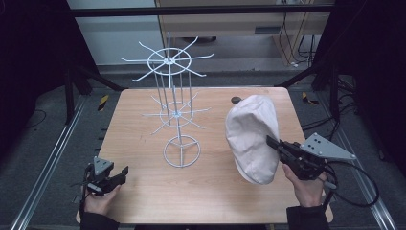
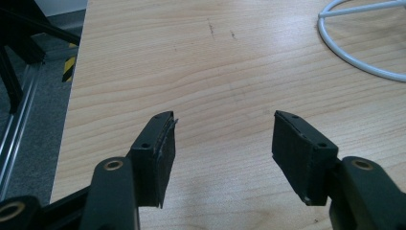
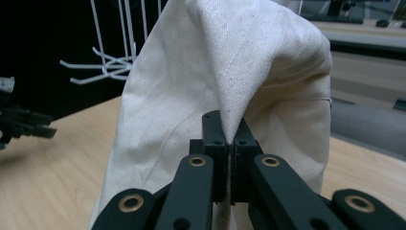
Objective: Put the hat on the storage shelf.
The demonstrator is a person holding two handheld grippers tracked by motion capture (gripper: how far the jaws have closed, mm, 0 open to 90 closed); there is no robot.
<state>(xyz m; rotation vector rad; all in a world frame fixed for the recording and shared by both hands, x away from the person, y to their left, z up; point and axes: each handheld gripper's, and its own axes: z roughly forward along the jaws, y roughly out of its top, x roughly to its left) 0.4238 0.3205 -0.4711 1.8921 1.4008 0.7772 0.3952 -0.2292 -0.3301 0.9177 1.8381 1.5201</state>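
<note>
A cream cloth hat [image 1: 253, 136] hangs lifted above the right half of the wooden table [image 1: 143, 187]. My right gripper [image 1: 272, 141] is shut on a fold of the hat's fabric [image 3: 225, 76], pinched between its two black jaws. A white wire display rack [image 1: 174, 103] with two tiers of radiating hooks stands on a ring base [image 1: 181, 151] at the table's middle. My left gripper [image 1: 125, 171] rests low near the front left corner, its fingers [image 2: 158, 153] standing wide apart over bare wood, nothing between them. The rack's ring base [image 2: 354, 52] lies beyond it to the right.
Metal rails [image 1: 48, 158] run along both sides of the table over grey floor. A small dark object [image 1: 236, 100] lies at the table's far edge behind the hat. Black frame legs [image 1: 72, 91] stand at the back left and right.
</note>
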